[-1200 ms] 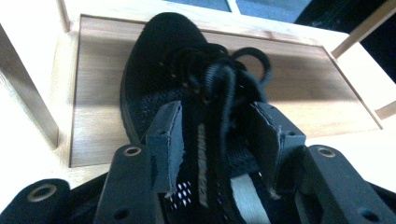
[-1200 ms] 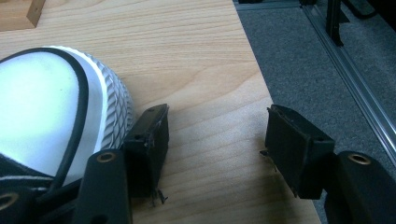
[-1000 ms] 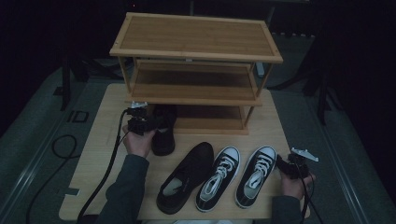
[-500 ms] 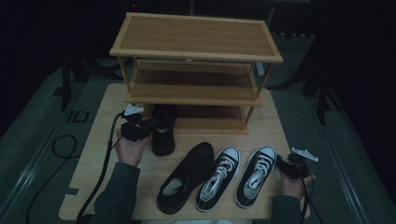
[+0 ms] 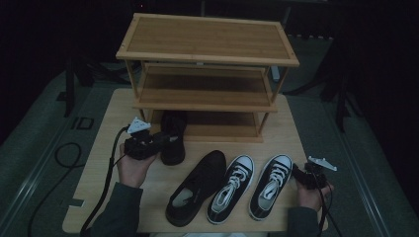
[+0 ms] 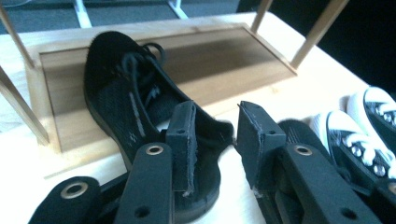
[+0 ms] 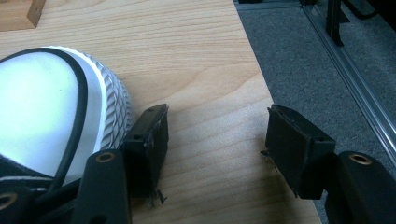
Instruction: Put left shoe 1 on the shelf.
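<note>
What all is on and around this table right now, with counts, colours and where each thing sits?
Shoe rack: one, light wood, three tiers, back of table.
Black shoe on rack: one, toe on the bottom tier, heel sticking out over the table.
Loose black shoe: one, front centre.
Sneakers: two, black with white toes and laces, front right.
Table: one, light wood.
Left gripper: black, one jaw inside the racked shoe's heel opening, jaws apart.
Right gripper: black, jaws open beside the right sneaker's toe.
</note>
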`<state>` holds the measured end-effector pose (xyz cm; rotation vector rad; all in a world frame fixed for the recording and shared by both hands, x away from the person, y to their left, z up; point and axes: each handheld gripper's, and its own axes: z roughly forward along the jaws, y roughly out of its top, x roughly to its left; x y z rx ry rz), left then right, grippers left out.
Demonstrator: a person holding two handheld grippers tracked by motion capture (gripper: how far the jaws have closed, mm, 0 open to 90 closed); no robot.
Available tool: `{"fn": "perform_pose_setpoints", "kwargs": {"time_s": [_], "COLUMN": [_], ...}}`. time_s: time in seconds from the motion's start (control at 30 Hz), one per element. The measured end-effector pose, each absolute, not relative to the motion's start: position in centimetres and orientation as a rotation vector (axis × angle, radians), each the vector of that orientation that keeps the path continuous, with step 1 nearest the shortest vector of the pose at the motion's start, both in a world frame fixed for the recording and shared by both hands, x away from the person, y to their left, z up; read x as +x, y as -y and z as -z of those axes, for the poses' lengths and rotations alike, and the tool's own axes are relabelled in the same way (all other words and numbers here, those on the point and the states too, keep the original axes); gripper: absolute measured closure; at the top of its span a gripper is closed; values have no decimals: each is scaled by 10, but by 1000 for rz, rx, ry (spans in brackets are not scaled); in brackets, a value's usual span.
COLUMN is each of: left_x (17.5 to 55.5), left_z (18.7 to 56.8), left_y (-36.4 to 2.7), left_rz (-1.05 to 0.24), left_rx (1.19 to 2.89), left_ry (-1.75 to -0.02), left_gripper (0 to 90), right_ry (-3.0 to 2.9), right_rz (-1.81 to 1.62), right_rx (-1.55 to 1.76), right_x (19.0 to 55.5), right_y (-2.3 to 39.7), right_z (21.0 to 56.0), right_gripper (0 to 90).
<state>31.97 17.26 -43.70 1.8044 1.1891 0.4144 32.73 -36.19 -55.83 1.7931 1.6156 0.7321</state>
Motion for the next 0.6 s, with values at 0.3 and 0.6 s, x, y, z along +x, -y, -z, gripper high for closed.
{"fn": "perform_pose_setpoints", "kwargs": {"time_s": [0.3,0.6], "left_x": [307,308], "left_z": [454,476], "left_y": [-167,-158], "left_rz": [-375,-368], "left_rx": [1865,1970], "left_ry": [-1147,-1174], "left_gripper": [708,900], "right_ry": [-1616,-1615], "right_rz": [-732,-732], "right_rx": [1793,1793], "right_x": [327,327], "right_y": [362,362], "right_z": [558,558], "right_gripper": [388,388]}}
